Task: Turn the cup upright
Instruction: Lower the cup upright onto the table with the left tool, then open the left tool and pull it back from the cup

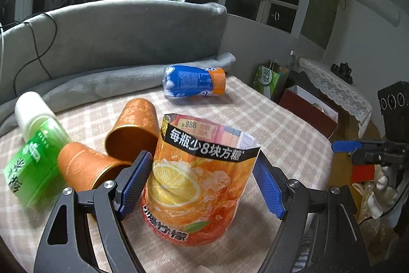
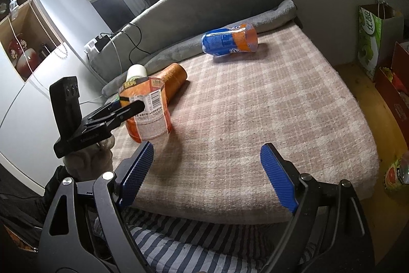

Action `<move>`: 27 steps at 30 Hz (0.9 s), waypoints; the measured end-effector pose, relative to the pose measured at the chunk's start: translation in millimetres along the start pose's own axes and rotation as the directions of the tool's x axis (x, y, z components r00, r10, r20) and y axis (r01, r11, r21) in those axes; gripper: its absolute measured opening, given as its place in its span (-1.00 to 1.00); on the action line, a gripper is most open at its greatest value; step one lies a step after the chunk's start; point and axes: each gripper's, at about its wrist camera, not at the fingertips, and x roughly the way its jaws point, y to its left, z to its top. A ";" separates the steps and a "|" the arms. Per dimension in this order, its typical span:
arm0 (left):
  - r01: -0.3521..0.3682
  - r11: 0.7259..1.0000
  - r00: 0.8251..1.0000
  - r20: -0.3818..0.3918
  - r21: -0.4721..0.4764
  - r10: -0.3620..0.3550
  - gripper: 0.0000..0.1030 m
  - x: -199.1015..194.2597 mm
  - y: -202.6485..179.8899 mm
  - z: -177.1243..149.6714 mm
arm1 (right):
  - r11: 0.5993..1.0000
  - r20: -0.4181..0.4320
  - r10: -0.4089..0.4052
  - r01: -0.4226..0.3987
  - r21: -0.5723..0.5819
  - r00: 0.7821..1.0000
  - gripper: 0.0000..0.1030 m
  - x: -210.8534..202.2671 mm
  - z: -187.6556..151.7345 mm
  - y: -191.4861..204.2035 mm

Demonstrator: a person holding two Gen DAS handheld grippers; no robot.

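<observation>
One cup upright, tool spread around it

Left tool (image 1: 202, 183) straddles the orange cup (image 1: 196, 183) standing on the bed (image 2: 255, 106), pads apparently clear, likely letting go; right tool (image 2: 207, 175) hangs spread, empty, near the edge.

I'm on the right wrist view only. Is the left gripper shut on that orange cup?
Observer: No. The left gripper is open, one finger on either side of the orange cup, which stands mouth up.
Operator: I see one copper tin behind it. Any more?
Observer: Two. The far tin and the near tin both lie on their sides.
Operator: And that white cap?
Observer: The white cap tops a green bottle, left of the tins.
</observation>
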 end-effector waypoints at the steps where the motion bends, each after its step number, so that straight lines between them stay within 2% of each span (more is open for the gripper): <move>1: -0.010 1.000 1.000 0.001 0.006 0.010 0.53 -2.8 0.4 -2.1 | 1.000 0.000 0.001 -0.001 -0.002 1.000 0.71 0.2 0.2 1.1; 10: -0.046 0.998 0.998 -0.028 0.053 0.048 0.57 -16.4 -0.9 -15.9 | 0.999 -0.010 0.023 -0.023 -0.036 1.000 0.71 8.2 1.5 17.7; 17: -0.062 0.998 0.996 -0.063 0.025 0.063 0.57 -26.5 4.4 -22.9 | 0.995 0.013 0.025 -0.023 -0.097 1.000 0.71 12.1 6.4 38.1; 24: -0.093 0.995 0.995 -0.043 0.034 0.094 0.57 -51.0 0.5 -34.3 | 0.990 0.054 0.039 -0.031 -0.138 0.998 0.71 15.7 14.0 62.4; 27: -0.124 0.992 0.992 -0.014 0.011 0.124 0.57 -68.6 1.3 -36.8 | 0.986 0.096 0.016 0.001 -0.169 0.995 0.71 15.9 18.6 75.7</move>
